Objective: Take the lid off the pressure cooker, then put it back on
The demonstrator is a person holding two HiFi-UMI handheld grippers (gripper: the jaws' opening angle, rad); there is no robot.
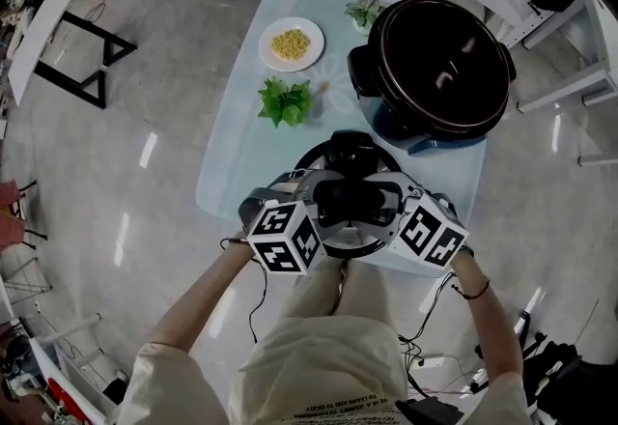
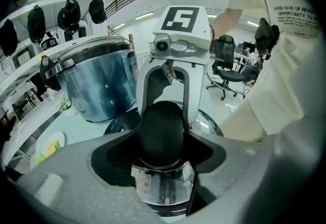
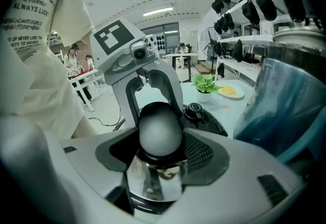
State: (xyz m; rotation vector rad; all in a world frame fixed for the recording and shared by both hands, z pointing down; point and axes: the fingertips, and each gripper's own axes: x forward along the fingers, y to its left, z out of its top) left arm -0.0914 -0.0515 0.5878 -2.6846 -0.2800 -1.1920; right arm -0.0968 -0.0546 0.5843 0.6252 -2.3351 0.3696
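Note:
The pressure cooker lid (image 1: 352, 155), black and steel, sits low over the near end of the glass table (image 1: 232, 162). I cannot tell if it rests there or hangs just above. Its black handle (image 1: 355, 201) is clamped from both sides. My left gripper (image 1: 323, 201) is shut on it from the left, my right gripper (image 1: 386, 204) from the right. The rounded handle (image 2: 162, 134) fills the left gripper's jaws, and the handle (image 3: 159, 129) fills the right one's too. The open cooker pot (image 1: 439, 61) stands at the table's far right, apart from the lid.
A white plate of yellow food (image 1: 291, 43), a bunch of green leaves (image 1: 285, 101) and a small potted plant (image 1: 365, 10) lie on the table's far left half. White shelves with dark helmets run along the back.

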